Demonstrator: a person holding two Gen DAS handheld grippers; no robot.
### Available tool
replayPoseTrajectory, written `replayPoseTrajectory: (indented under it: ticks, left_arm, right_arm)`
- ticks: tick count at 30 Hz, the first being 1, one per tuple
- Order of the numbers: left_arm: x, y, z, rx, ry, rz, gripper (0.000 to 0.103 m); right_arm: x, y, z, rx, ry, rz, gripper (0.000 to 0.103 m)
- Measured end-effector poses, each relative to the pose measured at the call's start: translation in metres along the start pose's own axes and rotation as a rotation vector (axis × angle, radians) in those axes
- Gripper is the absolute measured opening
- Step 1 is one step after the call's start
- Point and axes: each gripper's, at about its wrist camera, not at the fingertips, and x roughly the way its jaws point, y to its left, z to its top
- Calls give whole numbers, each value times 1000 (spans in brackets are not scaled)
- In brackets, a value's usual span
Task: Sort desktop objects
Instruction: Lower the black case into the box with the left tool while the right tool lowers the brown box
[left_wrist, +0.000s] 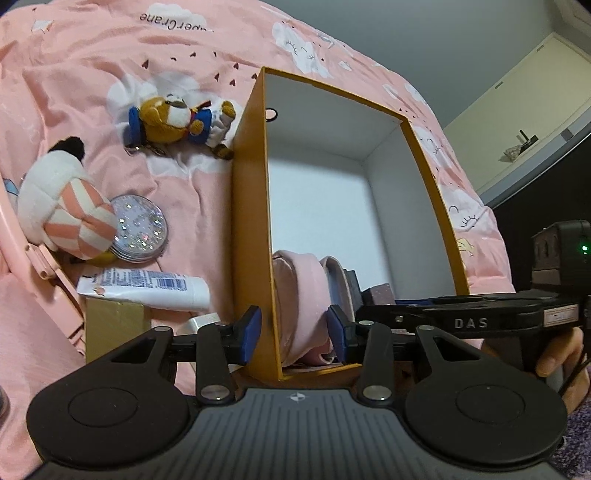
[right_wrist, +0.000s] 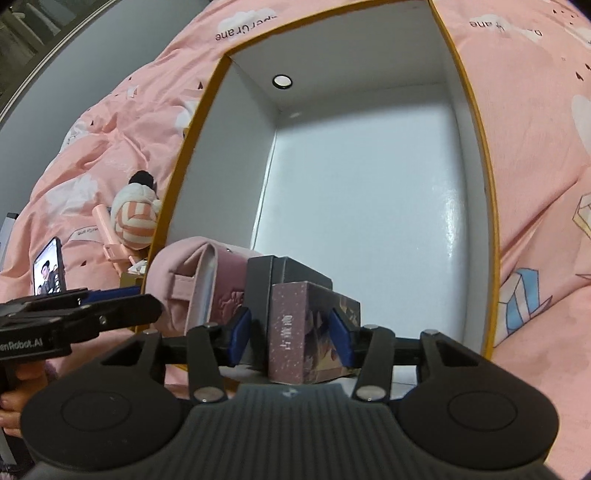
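An orange box with a white inside (left_wrist: 251, 206) (right_wrist: 476, 155) lies on a pink bedspread. My left gripper (left_wrist: 293, 334) straddles the box's left wall, with a pink pouch (left_wrist: 306, 295) between its pads inside the box. My right gripper (right_wrist: 290, 338) is shut on a small purple carton (right_wrist: 295, 332) at the box's near end. A black box (right_wrist: 291, 273) and the pink pouch (right_wrist: 199, 280) stand behind the carton. Outside the box lie a bear plush (left_wrist: 177, 120), a white striped plush (left_wrist: 62, 199), a glitter compact (left_wrist: 142, 229) and a white tube (left_wrist: 147, 288).
A gold box (left_wrist: 114, 325) and a pink handle (left_wrist: 48, 266) lie at the left. A phone (right_wrist: 48, 271) stands left of the box. The far half of the box floor (right_wrist: 362, 192) is bare. A dark counter (left_wrist: 524, 147) lies beyond the bed.
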Motion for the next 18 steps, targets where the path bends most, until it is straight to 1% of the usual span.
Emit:
replayPoseTrajectory:
  ticks: [2,4,6,8,12,15,18]
  left_arm:
    - [1,0,0,2,3,-3,43]
    - [3,-2,1,10,5,5,43]
    - [3,-5,0,28,2,17,43]
    - [2,-8,0,42,1,26,43]
    - [4,-7,-1,39,7,18,43]
    - [4,-8,-2,44,4,33,43]
    - [5,-10,-3,48,-5,41,47]
  right_arm:
    - [3,-2,1,22,9,0,49]
    - [4,-6,3,74,26,11,43]
    - [5,-14,6,175,44,52,43]
    - [5,-18,7,221,48,76,43]
    - [11,-17,2,209,49,48,44]
    - [11,-13,0,182,37,31,45]
    - [9,-8,0,147,21,18,48]
